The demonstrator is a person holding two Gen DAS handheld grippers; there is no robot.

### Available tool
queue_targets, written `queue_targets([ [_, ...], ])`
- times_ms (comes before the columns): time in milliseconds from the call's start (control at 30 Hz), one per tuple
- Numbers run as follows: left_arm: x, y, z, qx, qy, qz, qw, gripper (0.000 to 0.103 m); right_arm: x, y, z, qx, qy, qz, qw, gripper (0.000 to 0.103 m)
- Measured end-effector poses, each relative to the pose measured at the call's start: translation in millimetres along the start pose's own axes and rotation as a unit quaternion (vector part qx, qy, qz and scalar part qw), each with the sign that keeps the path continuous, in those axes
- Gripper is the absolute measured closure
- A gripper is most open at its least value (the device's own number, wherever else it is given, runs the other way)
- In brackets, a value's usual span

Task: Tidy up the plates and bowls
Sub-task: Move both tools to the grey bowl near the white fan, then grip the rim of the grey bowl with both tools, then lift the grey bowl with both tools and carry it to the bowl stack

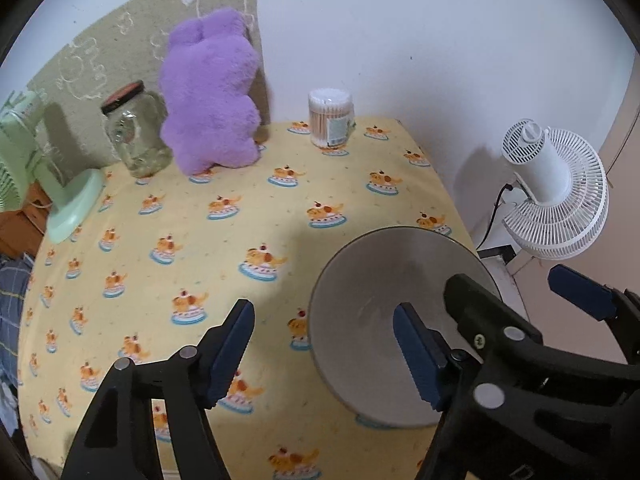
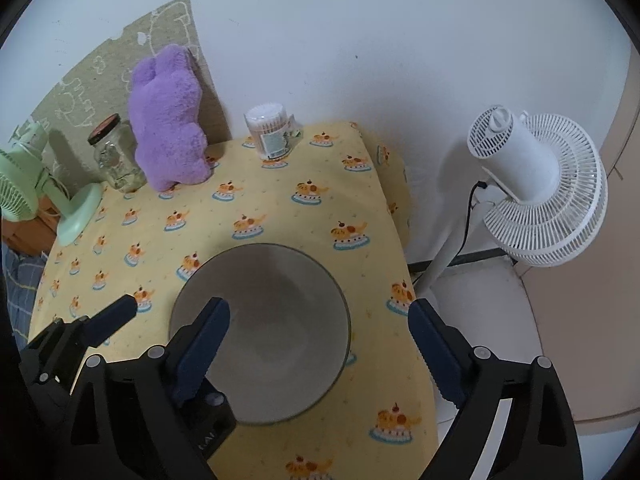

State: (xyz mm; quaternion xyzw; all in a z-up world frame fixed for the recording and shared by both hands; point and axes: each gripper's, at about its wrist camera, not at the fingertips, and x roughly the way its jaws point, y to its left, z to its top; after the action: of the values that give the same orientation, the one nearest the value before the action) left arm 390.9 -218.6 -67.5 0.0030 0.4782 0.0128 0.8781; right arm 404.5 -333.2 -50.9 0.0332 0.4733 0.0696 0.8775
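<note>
In the left wrist view, the gray bowl (image 1: 400,320) sits on the bench (image 1: 240,240) near its right edge. The left hand-held gripper (image 1: 324,354) is spread wide, its right finger seemingly over the bowl.

In the right wrist view, the right hand-held gripper (image 2: 320,342) gapes wide around the bowl (image 2: 272,336), nearer.

Black left gripper (image 1: 324,354) and right gripper (image 2: 320,354) (silver rivets) carry ridged navy pads.

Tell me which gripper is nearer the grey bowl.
Too close to call. The right gripper is open over the grey bowl, one finger inside its rim. The left gripper is open too, straddling the bowl's left rim with one finger inside.
</note>
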Motion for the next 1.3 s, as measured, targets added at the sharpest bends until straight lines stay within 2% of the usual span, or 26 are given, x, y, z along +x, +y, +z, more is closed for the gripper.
queue_targets([
  [67, 6.0, -2.1, 0.8, 0.0, 0.007, -0.001, 1.0, 0.038, 7.0, -2.3, 0.5, 0.008, 0.006, -0.005, 1.0, 0.01],
  [133, 13.0, -3.4, 0.2, 0.001, 0.018, -0.001, 0.9998, 0.048, 14.3, -5.2, -0.3, 0.015, 0.016, -0.008, 1.0, 0.014],
  [300, 26.3, -4.6, -3.7, 0.003, 0.041, -0.003, 0.9991, 0.068, 31.7, -9.0, -5.3, 0.025, 0.047, -0.01, 0.999, 0.044],
  [333, 27.4, -5.6, -4.5, 0.006, 0.042, 0.0, 0.9991, 0.069, 35.0, -9.4, -6.5, 0.026, 0.054, -0.01, 0.998, 0.054],
  [367, 27.8, -6.2, -4.9, 0.008, 0.043, 0.001, 0.999, 0.07, 37.3, -9.6, -7.4, 0.027, 0.059, -0.01, 0.998, 0.06],
  [467, 27.4, -5.6, -4.0, 0.01, 0.043, 0.001, 0.999, 0.071, 39.4, -7.3, -8.6, 0.026, 0.059, -0.009, 0.998, 0.072],
  [533, 27.6, -4.2, -3.0, 0.011, 0.047, 0.002, 0.9989, 0.074, 39.6, -4.4, -8.8, 0.022, 0.059, -0.014, 0.998, 0.072],
  [800, 26.9, -1.5, -3.0, 0.006, 0.06, -0.007, 0.9982, 0.074, 38.0, -2.6, -8.7, 0.035, 0.07, -0.022, 0.997, 0.072],
  [900, 24.1, -1.7, -4.0, 0.009, 0.063, 0.001, 0.998, 0.074, 37.0, 0.6, -9.2, 0.035, 0.077, -0.022, 0.996, 0.072],
  [1300, -4.0, 11.2, -11.9, 0.008, 0.058, 0.007, 0.9983, 0.071, 14.4, 17.7, -16.6, 0.027, 0.078, -0.005, 0.997, 0.072],
])
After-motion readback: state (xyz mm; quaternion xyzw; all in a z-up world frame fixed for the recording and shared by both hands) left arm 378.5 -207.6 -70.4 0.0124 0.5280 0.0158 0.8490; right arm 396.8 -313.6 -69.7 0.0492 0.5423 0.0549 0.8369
